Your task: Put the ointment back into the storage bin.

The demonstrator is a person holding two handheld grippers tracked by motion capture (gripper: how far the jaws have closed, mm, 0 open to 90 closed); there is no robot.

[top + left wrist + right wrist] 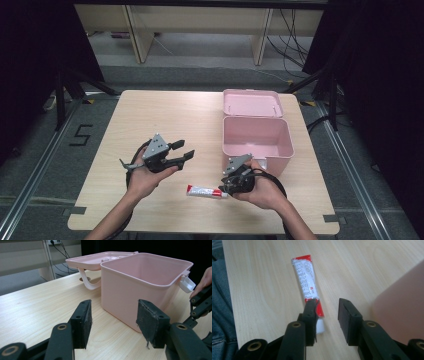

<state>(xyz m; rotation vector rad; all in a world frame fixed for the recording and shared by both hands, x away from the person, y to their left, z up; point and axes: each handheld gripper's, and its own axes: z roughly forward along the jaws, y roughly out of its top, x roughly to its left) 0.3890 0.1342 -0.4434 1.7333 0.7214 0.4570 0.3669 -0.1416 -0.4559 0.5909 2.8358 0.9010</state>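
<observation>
Risk assessment: the right gripper (327, 312) is lined up off-centre on the red-and-white tube (308, 285); in the right gripper view one jaw stands over the tube's cap end while the other stands over bare table (262, 277) beside it; a closure from this position would likely pinch the tube's edge or push it sideways instead of seizing it; a grip at the cap end alone could also let the flat tail droop or swing on the lift. The pink storage box (256, 137) stands just beside the right hand (262, 190); a careless swing could knock its wall.

Jaw state, right: wide apart; nothing between the pads; whether the nearer jaw touches the tube or merely hangs over it cannot be told.

Jaw state, left: the left gripper (181, 149) is held above the table, pointed toward the box; jaws wide, holding and touching nothing.

Location of parts: the tube lies flat on the table near the front edge, between the two hands; the box stands open, its lid (252, 102) folded back behind it; what can be seen of its interior is empty.
</observation>
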